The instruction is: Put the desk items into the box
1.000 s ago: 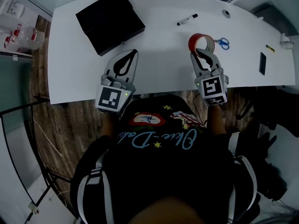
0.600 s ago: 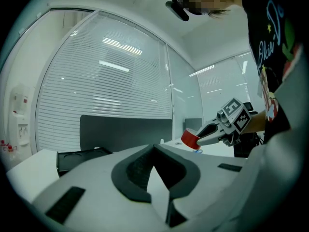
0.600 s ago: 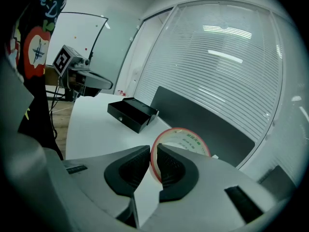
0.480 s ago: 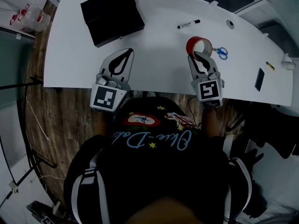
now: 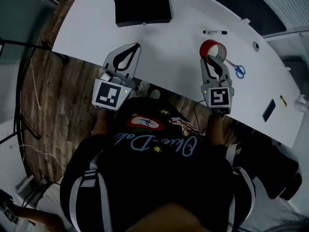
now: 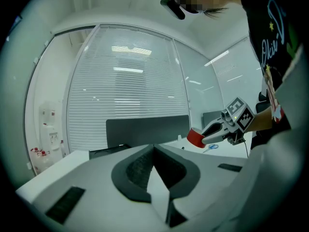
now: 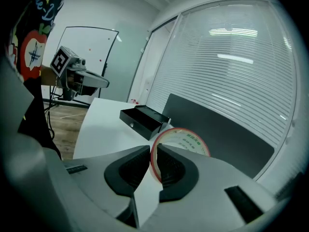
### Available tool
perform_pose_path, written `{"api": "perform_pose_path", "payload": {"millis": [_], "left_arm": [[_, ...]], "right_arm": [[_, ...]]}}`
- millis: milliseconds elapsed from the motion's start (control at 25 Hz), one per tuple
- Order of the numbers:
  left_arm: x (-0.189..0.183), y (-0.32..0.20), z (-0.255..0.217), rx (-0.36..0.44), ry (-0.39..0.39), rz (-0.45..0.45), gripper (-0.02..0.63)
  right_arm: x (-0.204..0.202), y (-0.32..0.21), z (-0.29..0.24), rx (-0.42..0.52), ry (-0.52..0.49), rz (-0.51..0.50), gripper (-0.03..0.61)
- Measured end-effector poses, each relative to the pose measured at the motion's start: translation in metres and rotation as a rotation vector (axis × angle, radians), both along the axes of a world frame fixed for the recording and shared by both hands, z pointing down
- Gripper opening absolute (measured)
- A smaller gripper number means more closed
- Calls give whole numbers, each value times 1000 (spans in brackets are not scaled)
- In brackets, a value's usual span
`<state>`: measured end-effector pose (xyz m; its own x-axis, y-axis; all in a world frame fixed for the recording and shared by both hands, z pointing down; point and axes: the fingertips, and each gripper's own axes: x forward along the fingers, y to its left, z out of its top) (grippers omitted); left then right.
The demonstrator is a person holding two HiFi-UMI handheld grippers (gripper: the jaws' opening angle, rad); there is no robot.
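Right gripper (image 5: 211,58) reaches over the near table edge, jaws pinching the wall of the red tape roll (image 5: 206,46), which stands upright. Can't tell if the roll touches the top. Left gripper (image 5: 135,50) is also at the near edge, claw pressed together with nothing in it.

Black box (image 5: 142,6) is at the far left of the white table (image 5: 169,52), well apart from the tape. Its inside is too dark to read, contents unknown.

There is a bare stretch of table between the two grippers, and another from the left gripper out to the box.

Blue-handled scissors (image 5: 237,70) lie just right of the tape, and a black marker (image 5: 215,32) lies beyond it. A small round item (image 5: 256,45) sits further right, and a dark flat item (image 5: 269,110) lies by the near right edge.

Wood floor (image 5: 63,95) runs along the table's left and near sides. Window blinds (image 6: 130,81) cover the far wall.
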<state>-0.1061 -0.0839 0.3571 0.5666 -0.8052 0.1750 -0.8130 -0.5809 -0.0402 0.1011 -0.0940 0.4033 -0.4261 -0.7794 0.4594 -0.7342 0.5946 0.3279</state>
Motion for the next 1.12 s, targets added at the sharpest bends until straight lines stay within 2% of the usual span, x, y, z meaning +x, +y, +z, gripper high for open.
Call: {"api": "perform_pose_path", "payload": {"millis": [360, 680, 1120], "left_arm": [[-11, 20, 0, 10, -30, -100, -4], [-13, 12, -11, 65, -32, -88, -5], [-47, -9, -3, 50, -41, -118, -3]], "right_arm": [[-24, 1, 3, 8, -40, -120, 49], [-44, -11, -7, 35, -69, -171, 49], [-88, -42, -10, 39, -89, -222, 49]]}}
